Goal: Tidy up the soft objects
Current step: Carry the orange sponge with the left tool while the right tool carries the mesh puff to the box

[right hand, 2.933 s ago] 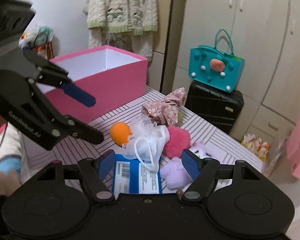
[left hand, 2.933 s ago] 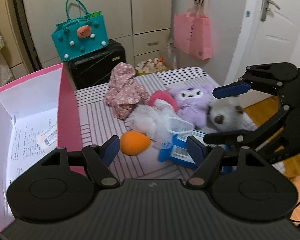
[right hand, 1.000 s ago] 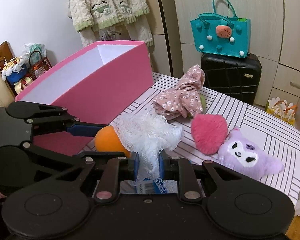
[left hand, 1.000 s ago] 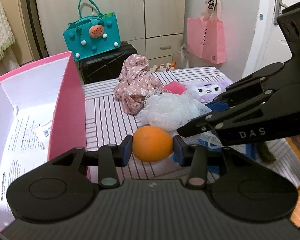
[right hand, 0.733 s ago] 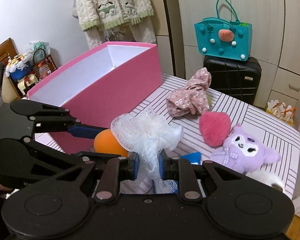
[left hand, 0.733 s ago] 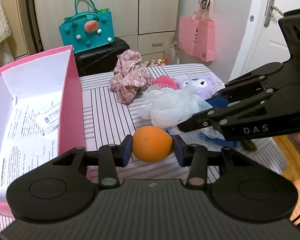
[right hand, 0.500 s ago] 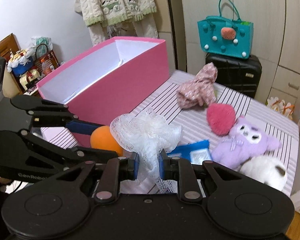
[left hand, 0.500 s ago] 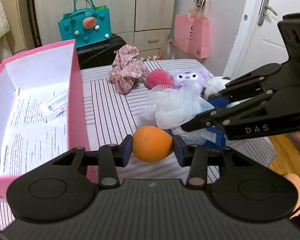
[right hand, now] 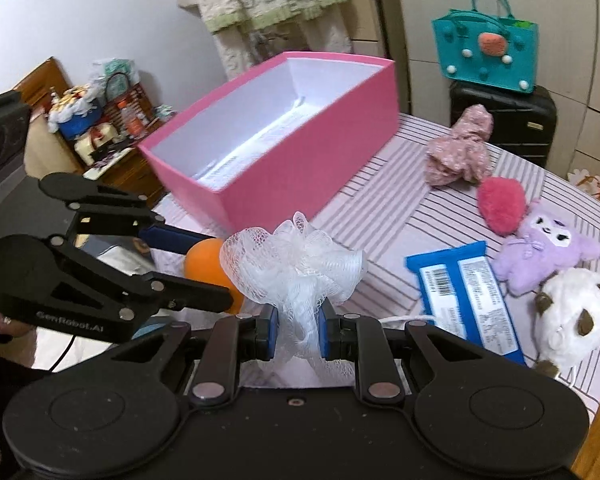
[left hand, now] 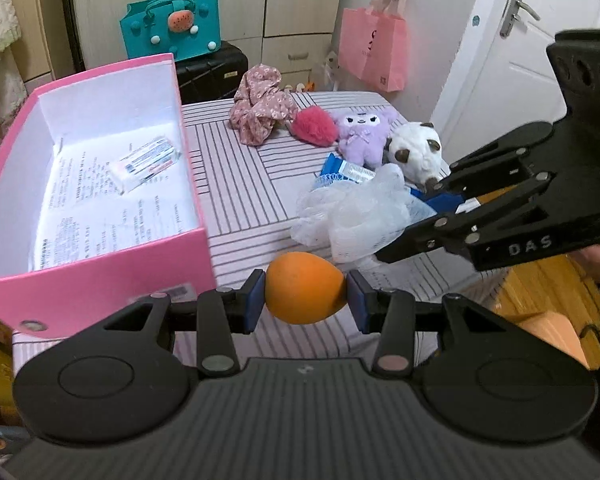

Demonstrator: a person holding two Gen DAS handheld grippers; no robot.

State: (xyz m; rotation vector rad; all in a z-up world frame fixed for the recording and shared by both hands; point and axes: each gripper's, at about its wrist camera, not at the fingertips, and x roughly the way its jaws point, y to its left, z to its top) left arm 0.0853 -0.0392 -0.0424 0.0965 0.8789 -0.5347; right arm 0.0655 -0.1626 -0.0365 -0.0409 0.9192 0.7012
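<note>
My left gripper (left hand: 305, 295) is shut on an orange egg-shaped sponge (left hand: 304, 293) and holds it above the striped bed, beside the near corner of the pink box (left hand: 100, 276). My right gripper (right hand: 298, 330) is shut on a white mesh bath pouf (right hand: 296, 268), held up in the air; the pouf also shows in the left wrist view (left hand: 352, 216). The left gripper and sponge (right hand: 206, 266) show at left in the right wrist view. The pink box (right hand: 312, 160) is open, with printed paper and a white packet (left hand: 146, 162) inside.
On the striped bed (left hand: 240, 184) lie a floral pink cloth (left hand: 260, 110), a pink fluffy pompom (left hand: 314, 125), a purple plush (left hand: 358, 134), a white panda plush (left hand: 414, 152) and a blue packet (right hand: 466, 296). A black suitcase (left hand: 212, 70) with a teal bag (left hand: 172, 28) stands behind.
Both grippers have risen and drawn back with the sponge and pouf still held. The box now lies lower and nearer, and the blue packet is uncovered on the bed.
</note>
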